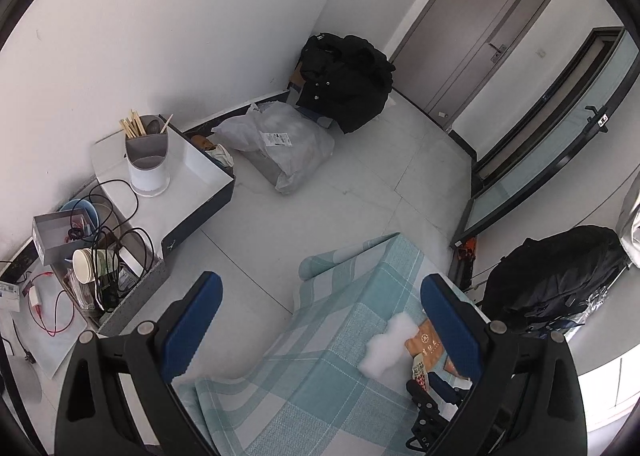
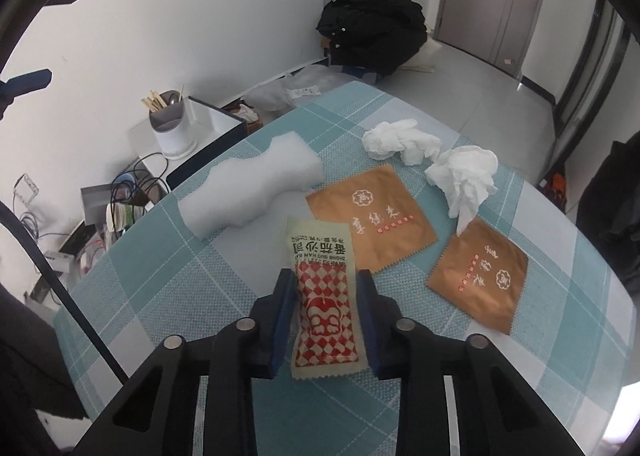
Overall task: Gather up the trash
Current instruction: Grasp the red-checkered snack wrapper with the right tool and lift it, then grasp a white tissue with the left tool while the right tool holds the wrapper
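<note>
Right gripper [image 2: 324, 276] closed onto a red-and-white checkered sauce sachet [image 2: 322, 296] lying on the teal-and-white plaid tablecloth [image 2: 160, 276], blue pads against both long edges. Beyond it: white foam block [image 2: 252, 187], 2 brown foil packets [image 2: 370, 215] [image 2: 478, 280], 2 crumpled white tissues [image 2: 400, 139] [image 2: 464, 175]. Left gripper [image 1: 320, 320] wide open, holding nothing, above the table's edge.

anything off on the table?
Just litter on the checked tablecloth: two crumpled tissues, two brown wrappers, a white foam piece. A red-checked sauce packet sits between the right tongs. Nothing spilled.
</note>
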Tool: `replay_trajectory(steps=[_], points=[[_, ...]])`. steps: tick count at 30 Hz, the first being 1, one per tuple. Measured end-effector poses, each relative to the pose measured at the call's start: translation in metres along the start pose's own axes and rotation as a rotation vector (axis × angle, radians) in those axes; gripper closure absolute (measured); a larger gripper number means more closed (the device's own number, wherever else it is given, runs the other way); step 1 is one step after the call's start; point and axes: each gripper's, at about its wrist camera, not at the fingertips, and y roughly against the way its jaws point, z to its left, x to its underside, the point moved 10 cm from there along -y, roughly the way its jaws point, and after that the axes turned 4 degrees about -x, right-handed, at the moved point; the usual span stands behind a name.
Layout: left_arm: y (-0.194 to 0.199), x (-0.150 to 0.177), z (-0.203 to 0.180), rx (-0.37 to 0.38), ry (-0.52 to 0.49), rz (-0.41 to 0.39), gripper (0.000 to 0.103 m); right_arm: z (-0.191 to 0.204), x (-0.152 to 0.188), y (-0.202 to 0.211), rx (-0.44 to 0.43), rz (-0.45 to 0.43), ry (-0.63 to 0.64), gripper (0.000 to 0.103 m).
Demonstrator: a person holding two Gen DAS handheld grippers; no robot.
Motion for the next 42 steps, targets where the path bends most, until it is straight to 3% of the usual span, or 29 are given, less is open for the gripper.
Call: replay_trajectory(steps=[6, 18, 20, 24, 29, 33, 38, 42], points=[[0.000, 0.000, 0.001, -0.006, -0.002, 0.000, 0.005, -0.002, 0.007, 0.008, -0.020, 0.005, -0.021, 0.085], [-0.012, 0.011, -0.019, -0.033, -0.078, 0.014, 0.005, -0.008, 0.026, 0.044, -0.084, -0.032, -0.106, 0.088], [-0.018, 0.017, -0.030, -0.028, -0.119, 0.031, 0.005, -0.011, 0.034, 0.054, -0.078, -0.034, -0.101, 0.088], [-0.040, 0.041, -0.062, -0.001, -0.273, 0.155, 0.005, -0.018, 0.044, 0.075, -0.060, -0.060, -0.110, 0.088], [-0.056, 0.046, -0.093, -0.022, -0.411, 0.149, 0.005, -0.032, 0.054, 0.097, -0.080, -0.102, -0.180, 0.088], [-0.083, 0.048, -0.113, -0.093, -0.555, 0.149, 0.005, -0.046, 0.062, 0.102, -0.088, -0.110, -0.207, 0.088], [-0.125, 0.067, -0.131, -0.107, -0.749, 0.246, 0.005, -0.059, 0.070, 0.110, -0.086, -0.126, -0.230, 0.088], [-0.141, 0.076, -0.138, -0.105, -0.848, 0.284, 0.005, -0.067, 0.071, 0.116, -0.099, -0.146, -0.250, 0.088]])
